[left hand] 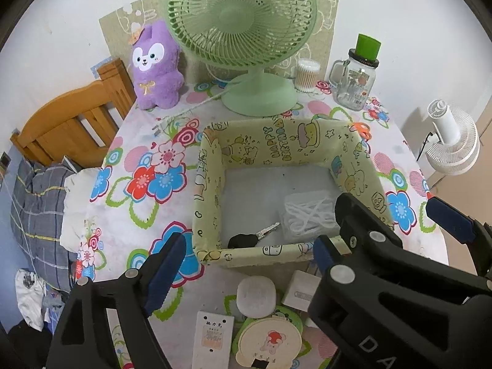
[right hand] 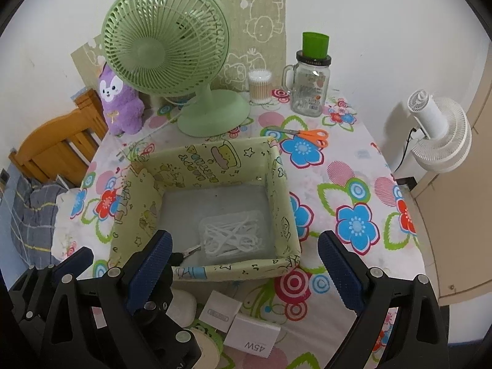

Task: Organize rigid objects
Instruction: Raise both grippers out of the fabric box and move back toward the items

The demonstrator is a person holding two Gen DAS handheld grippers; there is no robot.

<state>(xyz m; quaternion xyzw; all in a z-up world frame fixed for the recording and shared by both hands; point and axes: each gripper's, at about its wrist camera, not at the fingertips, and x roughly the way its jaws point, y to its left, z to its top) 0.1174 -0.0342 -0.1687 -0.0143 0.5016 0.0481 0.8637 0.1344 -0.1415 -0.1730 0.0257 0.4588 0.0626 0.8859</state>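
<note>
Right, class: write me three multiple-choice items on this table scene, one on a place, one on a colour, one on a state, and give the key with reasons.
1. Where is the key?
A. Inside the box
B. Under the fan
C. Beside the jar

2. What colour are the scissors' handles?
A. Blue
B. Orange
C. Green

3. How do the jaws of the right gripper stand?
A. Shut on a charger
B. Shut on nothing
C. Open, holding nothing

Key:
1 A: the key lies on the box floor by its near wall, next to a clear case.
2 B: both handle loops are orange, seen behind the box in the right wrist view.
3 C: the two blue pads stand wide apart with nothing between them.
</note>
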